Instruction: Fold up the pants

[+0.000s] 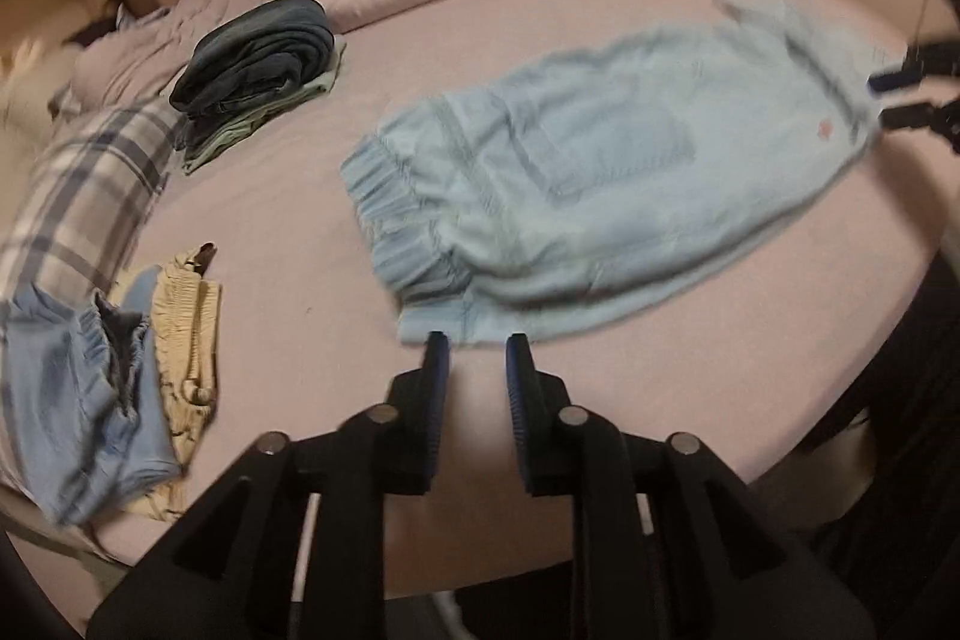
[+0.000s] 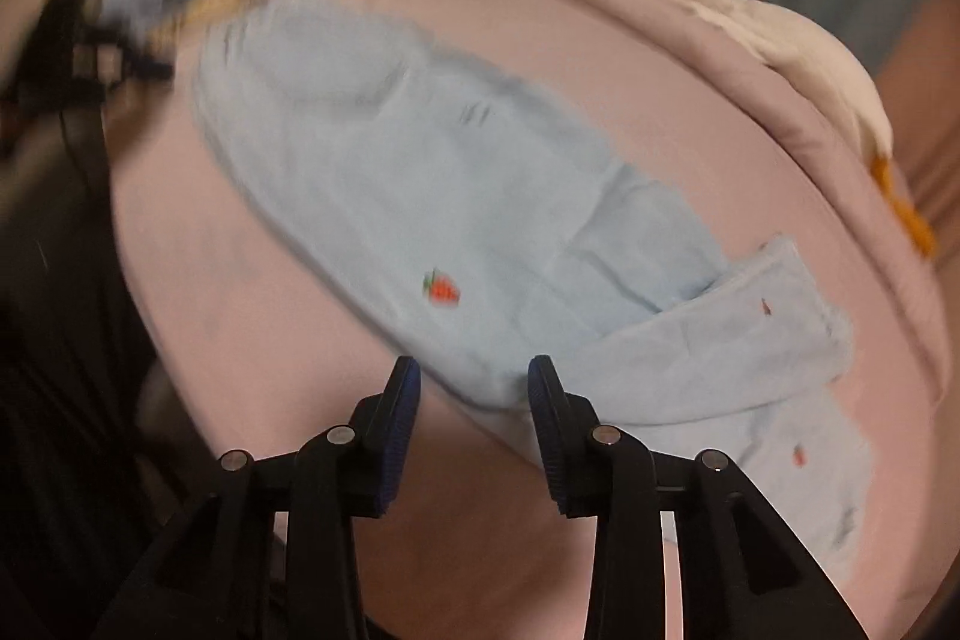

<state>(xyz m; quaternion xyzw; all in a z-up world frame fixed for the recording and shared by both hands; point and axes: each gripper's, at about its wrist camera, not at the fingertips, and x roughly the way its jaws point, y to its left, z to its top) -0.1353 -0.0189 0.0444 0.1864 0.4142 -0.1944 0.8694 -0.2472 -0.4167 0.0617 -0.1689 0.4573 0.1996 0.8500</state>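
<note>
Pants (image 1: 600, 172): light blue, spread flat on pink bed sheet (image 1: 288, 232), long axis running between both grippers
Left gripper (image 1: 477, 370): jaws parted, empty, just short of waistband end
Right gripper (image 2: 474, 388): jaws parted, empty, at leg end, cuffs partly turned over
Nearer: neither clearly
Containers: none visible

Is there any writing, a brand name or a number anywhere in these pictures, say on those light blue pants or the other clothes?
No readable text in either view.
Light blue pants: no words, only a small red strawberry-like emblem and two tinier red marks, too blurred to make out.
Folded dark clothes: no label visible.
Plaid cloth: pattern only.
Left claw and right claw: no markings visible.
</note>
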